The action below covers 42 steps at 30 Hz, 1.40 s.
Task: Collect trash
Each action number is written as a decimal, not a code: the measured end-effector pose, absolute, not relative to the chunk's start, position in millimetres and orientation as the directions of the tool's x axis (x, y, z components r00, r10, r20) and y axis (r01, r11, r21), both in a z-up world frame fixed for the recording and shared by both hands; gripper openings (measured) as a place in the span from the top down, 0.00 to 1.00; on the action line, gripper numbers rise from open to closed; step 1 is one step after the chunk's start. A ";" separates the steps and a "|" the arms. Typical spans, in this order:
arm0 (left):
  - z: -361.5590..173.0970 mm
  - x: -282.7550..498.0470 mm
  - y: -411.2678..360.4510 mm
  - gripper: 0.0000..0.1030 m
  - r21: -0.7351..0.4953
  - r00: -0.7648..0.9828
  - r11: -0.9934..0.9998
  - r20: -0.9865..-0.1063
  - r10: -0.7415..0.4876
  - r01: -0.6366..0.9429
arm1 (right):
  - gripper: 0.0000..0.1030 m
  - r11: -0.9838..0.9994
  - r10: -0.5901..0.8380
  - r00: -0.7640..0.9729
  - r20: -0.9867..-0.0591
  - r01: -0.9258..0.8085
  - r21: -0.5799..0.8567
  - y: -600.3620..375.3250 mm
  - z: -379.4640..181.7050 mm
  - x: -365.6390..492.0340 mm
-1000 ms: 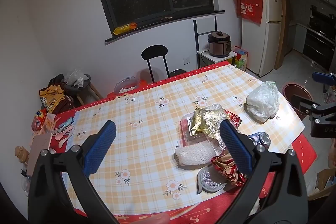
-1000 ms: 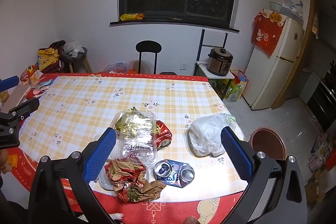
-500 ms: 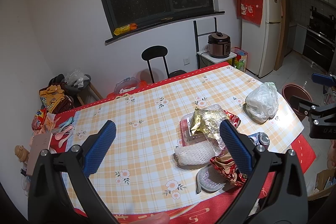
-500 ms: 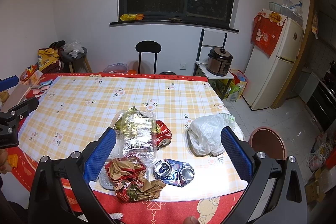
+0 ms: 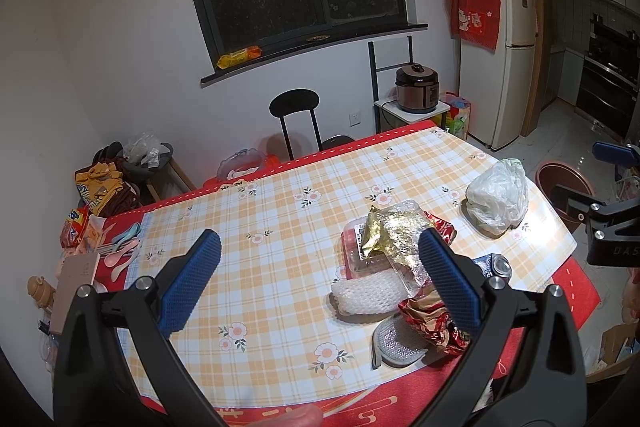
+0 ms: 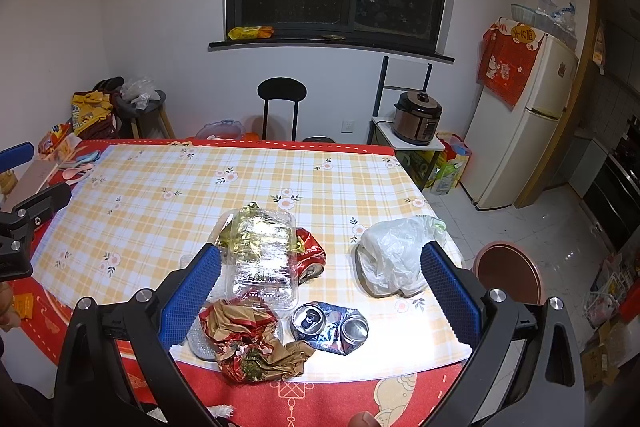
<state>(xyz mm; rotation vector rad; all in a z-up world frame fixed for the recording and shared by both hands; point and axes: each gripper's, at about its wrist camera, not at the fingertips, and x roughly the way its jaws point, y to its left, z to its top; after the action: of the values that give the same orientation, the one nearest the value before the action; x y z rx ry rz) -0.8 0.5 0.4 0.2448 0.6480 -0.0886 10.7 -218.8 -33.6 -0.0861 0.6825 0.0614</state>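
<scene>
Trash lies in a cluster near the table's front right edge: a clear clamshell box with gold foil [image 6: 260, 251], a crushed red can [image 6: 310, 255], a crushed blue can [image 6: 330, 327], a crumpled red-brown wrapper [image 6: 252, 343] and a white plastic bag [image 6: 394, 255]. A white foam net [image 5: 366, 297] lies beside the box [image 5: 384, 239]. My right gripper [image 6: 320, 255] hovers open above the cluster, holding nothing. My left gripper [image 5: 318, 243] is open too, above the table left of the trash, with its right finger over the wrapper [image 5: 428, 319].
A brown round bin [image 6: 508, 273] stands on the floor past the table's right corner. Spoons and a box [image 5: 76, 271] sit at the table's left end. A black chair [image 6: 282, 107], a rice cooker [image 6: 418, 117] and a fridge [image 6: 520, 131] stand along the far wall.
</scene>
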 end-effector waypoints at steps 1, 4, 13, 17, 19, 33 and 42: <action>0.4 -0.9 0.6 0.05 0.199 0.795 0.967 -0.607 -0.005 0.158 | 0.05 0.995 0.028 0.774 -0.632 -0.085 -0.060 -218.4 -34.5 10.6; 0.5 -0.9 0.6 0.05 0.197 0.795 0.968 -0.606 -0.006 0.157 | 0.05 0.995 0.028 0.774 -0.632 -0.084 -0.060 -218.6 -34.3 10.6; 0.5 -1.1 0.9 0.05 0.197 0.797 0.968 -0.604 -0.007 0.157 | 0.05 0.995 0.028 0.775 -0.631 -0.085 -0.060 -217.6 -34.4 10.0; 0.6 -1.1 1.0 0.05 0.196 0.797 0.968 -0.604 -0.006 0.156 | 0.05 0.994 0.028 0.775 -0.631 -0.085 -0.061 -217.9 -33.1 9.6; 0.6 -1.1 1.1 0.05 0.195 0.798 0.968 -0.603 -0.007 0.156 | 0.05 0.995 0.027 0.776 -0.631 -0.085 -0.061 -217.3 -34.2 9.5; 8.2 3.0 -4.2 0.05 0.107 0.778 0.982 -0.625 -0.057 0.158 | 0.05 0.996 0.038 0.772 -0.634 -0.081 -0.039 -218.5 -34.5 3.2; -36.3 5.4 12.8 0.05 -0.039 0.734 0.988 -0.666 -0.136 0.148 | 0.05 0.987 0.152 0.760 -0.632 -0.088 0.132 -237.4 -83.5 11.5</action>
<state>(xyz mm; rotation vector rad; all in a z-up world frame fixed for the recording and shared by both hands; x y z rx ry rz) 5.4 12.8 -36.3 0.0170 0.7307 -0.1557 11.5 -237.4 -83.5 0.0960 0.6954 0.1307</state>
